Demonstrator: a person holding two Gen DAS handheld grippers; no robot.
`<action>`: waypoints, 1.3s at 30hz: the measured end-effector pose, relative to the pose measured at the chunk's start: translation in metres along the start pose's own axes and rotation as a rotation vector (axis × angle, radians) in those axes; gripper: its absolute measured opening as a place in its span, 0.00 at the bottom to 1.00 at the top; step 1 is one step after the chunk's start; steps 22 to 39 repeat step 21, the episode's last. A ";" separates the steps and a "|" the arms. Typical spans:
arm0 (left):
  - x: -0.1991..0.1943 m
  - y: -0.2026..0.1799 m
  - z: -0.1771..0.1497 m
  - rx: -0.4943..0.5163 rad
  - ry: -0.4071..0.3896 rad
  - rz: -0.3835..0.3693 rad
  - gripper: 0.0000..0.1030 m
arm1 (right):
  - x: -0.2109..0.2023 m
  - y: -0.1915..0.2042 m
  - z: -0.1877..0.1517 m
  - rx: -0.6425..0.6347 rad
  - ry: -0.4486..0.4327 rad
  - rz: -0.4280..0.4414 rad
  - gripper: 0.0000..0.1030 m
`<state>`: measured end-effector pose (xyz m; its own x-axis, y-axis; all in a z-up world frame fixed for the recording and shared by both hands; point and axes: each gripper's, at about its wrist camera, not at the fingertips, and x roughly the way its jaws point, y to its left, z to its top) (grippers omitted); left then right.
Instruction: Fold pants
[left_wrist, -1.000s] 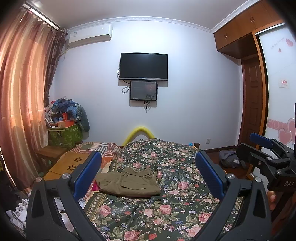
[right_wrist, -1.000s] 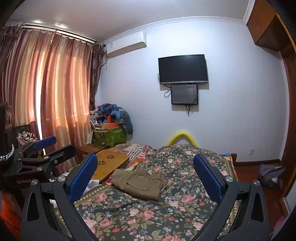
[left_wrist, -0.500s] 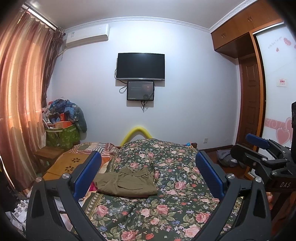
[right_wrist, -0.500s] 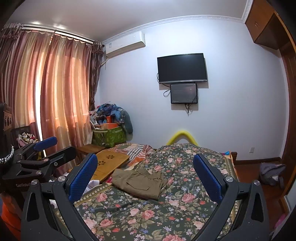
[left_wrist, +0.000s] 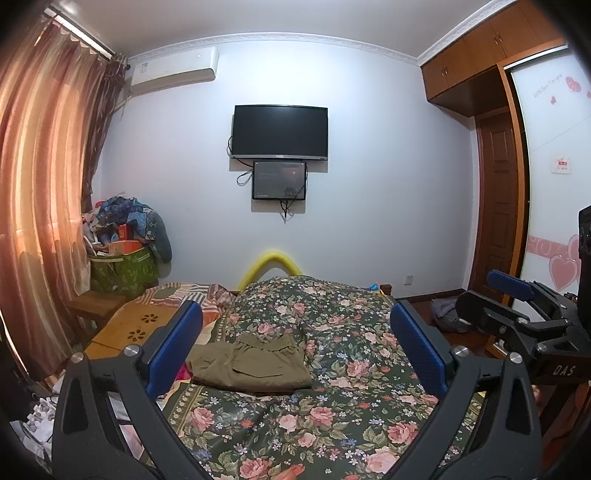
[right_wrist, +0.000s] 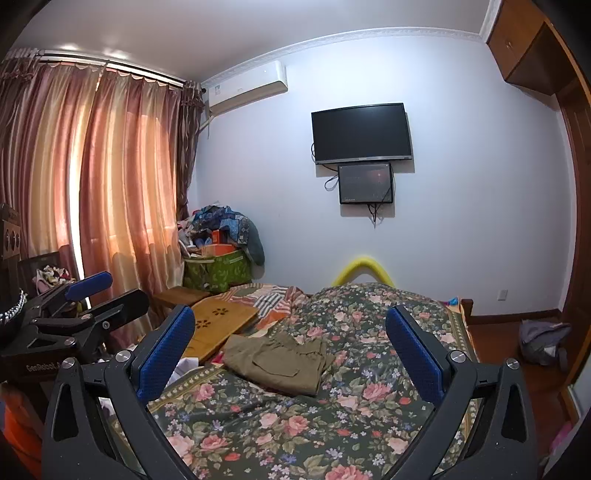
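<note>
The olive-green pants (left_wrist: 253, 363) lie folded into a flat rectangle on the left side of the floral bedspread (left_wrist: 332, 406); they also show in the right wrist view (right_wrist: 279, 360). My left gripper (left_wrist: 295, 341) is open and empty, held above the bed, well short of the pants. My right gripper (right_wrist: 291, 343) is open and empty too, at a similar height. Each gripper shows from the side in the other's view: the right one (left_wrist: 517, 299) and the left one (right_wrist: 92, 291).
A wooden lap table (right_wrist: 218, 325) lies on the bed's left edge beside a striped cloth. A green bag piled with clothes (right_wrist: 218, 258) stands by the curtains. A TV (left_wrist: 279, 133) hangs on the far wall. A wardrobe and door (left_wrist: 498, 206) are at right.
Both views have shifted slightly; the pants sit a touch lower and more central in the left wrist view. Both grippers stay open and the pants have not moved on the bed.
</note>
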<state>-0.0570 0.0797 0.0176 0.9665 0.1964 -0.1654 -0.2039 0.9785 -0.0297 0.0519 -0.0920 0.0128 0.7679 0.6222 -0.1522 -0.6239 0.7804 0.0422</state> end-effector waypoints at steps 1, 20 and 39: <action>0.000 0.000 0.000 0.002 -0.002 0.004 1.00 | 0.000 0.000 0.000 0.000 0.001 0.000 1.00; 0.004 0.001 0.000 -0.010 0.018 -0.003 1.00 | 0.001 0.001 -0.001 0.009 0.002 -0.010 1.00; 0.004 0.002 0.000 -0.012 0.020 -0.002 1.00 | 0.001 0.001 -0.001 0.009 0.002 -0.010 1.00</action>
